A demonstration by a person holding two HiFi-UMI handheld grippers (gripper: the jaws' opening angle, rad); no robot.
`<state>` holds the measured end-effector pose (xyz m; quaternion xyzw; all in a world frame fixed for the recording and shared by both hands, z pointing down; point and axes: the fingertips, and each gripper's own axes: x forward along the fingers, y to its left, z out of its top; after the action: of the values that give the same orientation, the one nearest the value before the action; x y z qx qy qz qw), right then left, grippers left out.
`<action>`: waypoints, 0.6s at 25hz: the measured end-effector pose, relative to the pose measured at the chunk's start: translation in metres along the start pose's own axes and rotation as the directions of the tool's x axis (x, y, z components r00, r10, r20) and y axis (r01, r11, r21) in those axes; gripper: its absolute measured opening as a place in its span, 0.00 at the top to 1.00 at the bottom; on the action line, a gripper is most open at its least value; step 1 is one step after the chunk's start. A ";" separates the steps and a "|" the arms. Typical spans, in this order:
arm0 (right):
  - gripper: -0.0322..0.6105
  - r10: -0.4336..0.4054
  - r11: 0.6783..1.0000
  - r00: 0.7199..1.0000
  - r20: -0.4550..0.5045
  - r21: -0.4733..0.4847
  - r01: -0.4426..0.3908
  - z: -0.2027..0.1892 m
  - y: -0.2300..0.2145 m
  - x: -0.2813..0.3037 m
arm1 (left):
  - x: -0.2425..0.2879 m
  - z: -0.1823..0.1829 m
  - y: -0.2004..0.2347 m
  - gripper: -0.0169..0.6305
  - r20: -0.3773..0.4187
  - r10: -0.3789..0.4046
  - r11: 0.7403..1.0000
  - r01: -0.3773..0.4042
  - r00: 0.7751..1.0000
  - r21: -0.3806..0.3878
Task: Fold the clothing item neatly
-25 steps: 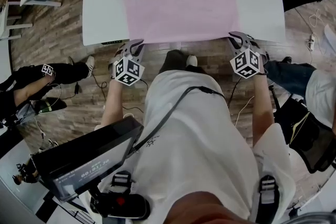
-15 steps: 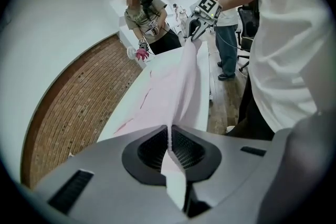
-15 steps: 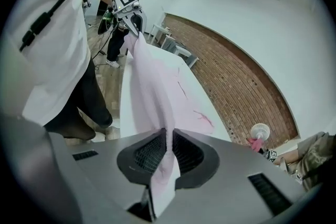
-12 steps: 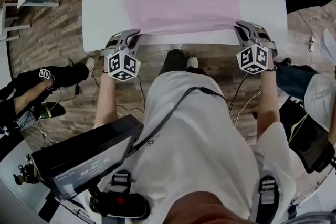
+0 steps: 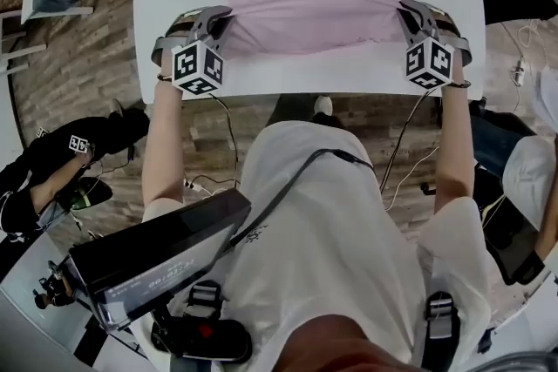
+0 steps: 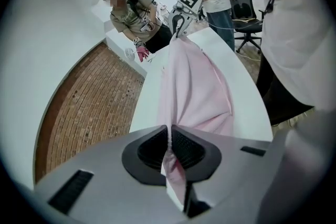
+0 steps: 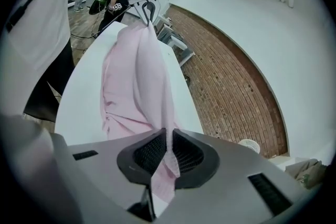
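Left claw [image 5: 223, 15]: clenched on the pink garment [image 5: 314, 4]. The left gripper view shows a thin layer of cloth pinched between the ribbed pads [image 6: 185, 147], with a short tail of fabric hanging out on the camera side.
Right claw [image 5: 410, 10]: also clenched on the garment. The right gripper view shows the fabric pressed between its dark pads, and a small flap sticks out below them.
Where each claw grips: the left claw holds the garment's left edge and the right claw holds its right edge. Both grips are at the near side of the cloth.
Claws over the tabletop: both are above the tabletop [image 5: 305, 76], well apart, about level with each other and angled down toward the cloth. Each marker cube [image 5: 198, 67] faces up toward the head camera.
Garment, overall: it lies across the far middle of the tabletop, wider left to right than near to far. The collar end is toward the far edge.
Garment, held edge: it runs between the two claws as a raised ridge. In both gripper views the cloth falls from that ridge to the tabletop in loose folds.
Garment, far part: it rests flat on the tabletop.
Bare tabletop: a white strip lies between the garment and the near edge, and narrower margins show to the left and right.
Surroundings: the floor [image 5: 87, 57] has a brick pattern. A person [image 5: 61, 161] sits low at the left.
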<state>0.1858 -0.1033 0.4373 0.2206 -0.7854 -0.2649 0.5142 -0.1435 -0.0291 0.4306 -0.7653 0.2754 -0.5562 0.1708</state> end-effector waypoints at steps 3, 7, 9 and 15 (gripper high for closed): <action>0.88 0.014 1.000 1.000 -0.015 0.002 -0.014 0.002 -0.014 0.026 | 0.024 -0.012 0.019 0.94 -0.005 -0.028 0.999 0.028 1.000 0.016; 0.88 0.048 0.999 0.998 -0.045 0.003 -0.048 0.001 -0.025 0.065 | 0.058 -0.030 0.036 0.94 -0.005 -0.076 0.997 0.076 0.997 0.013; 0.88 0.067 0.998 0.996 -0.061 0.006 -0.066 -0.003 -0.028 0.083 | 0.074 -0.035 0.041 0.94 -0.001 -0.097 0.995 0.097 0.995 0.005; 0.88 0.099 0.995 0.990 -0.101 0.016 -0.098 -0.013 -0.034 0.124 | 0.119 -0.048 0.055 0.94 0.007 -0.119 0.992 0.119 0.993 -0.036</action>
<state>0.1537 -0.2085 0.5056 0.1978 -0.7694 -0.2234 0.5648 -0.1740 -0.1430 0.5047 -0.7846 0.2390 -0.5585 0.1240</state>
